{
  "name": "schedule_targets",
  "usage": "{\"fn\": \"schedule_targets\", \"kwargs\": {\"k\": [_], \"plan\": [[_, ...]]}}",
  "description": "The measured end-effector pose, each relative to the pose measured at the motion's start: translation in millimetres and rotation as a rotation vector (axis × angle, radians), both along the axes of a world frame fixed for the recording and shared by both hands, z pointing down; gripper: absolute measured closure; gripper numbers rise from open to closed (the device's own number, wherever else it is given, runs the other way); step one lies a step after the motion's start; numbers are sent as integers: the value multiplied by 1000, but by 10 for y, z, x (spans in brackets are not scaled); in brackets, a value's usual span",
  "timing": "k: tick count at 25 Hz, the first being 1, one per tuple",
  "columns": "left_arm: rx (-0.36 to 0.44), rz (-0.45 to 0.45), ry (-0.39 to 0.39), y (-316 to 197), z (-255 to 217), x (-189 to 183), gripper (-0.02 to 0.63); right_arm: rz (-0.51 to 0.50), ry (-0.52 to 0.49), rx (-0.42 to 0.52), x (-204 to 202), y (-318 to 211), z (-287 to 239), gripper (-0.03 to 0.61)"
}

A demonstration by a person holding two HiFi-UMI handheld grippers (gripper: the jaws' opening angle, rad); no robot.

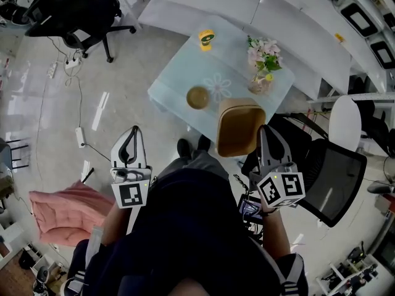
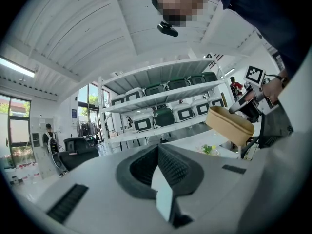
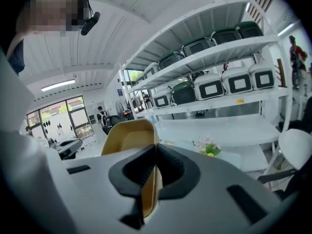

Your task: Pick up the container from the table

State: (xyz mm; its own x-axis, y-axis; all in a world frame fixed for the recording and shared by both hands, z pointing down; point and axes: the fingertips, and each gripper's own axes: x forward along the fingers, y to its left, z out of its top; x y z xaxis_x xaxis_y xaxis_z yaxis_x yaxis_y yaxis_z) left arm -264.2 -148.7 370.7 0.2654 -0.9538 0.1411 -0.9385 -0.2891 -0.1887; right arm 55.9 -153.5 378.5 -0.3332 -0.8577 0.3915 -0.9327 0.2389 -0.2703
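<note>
A tan, open-topped container (image 1: 237, 128) hangs in the air above the near corner of the pale glass table (image 1: 179, 73). My right gripper (image 1: 264, 129) is shut on its right wall. In the right gripper view the jaws (image 3: 155, 150) pinch the container's rim (image 3: 127, 140), and its hollow faces up and away. From the left gripper view, the container (image 2: 229, 123) is at the right, with the right gripper (image 2: 242, 104) on it. My left gripper (image 1: 132, 131) stays over the floor at the left, its jaws (image 2: 158, 147) together with nothing between them.
On the table stand a yellow cup (image 1: 206, 39), a pot of flowers (image 1: 264, 63) and a round brown bowl (image 1: 198, 97). A mesh office chair (image 1: 336, 177) is close at the right. A pink cushion (image 1: 62, 211) lies at the left. A black chair (image 1: 74, 11) stands farther off.
</note>
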Motion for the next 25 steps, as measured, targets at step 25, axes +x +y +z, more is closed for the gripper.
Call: {"fn": "schedule_targets", "kwargs": {"k": [25], "plan": [[13,12,25,156,-126,-23,609,102,44,202,55,440,-340,568]]}}
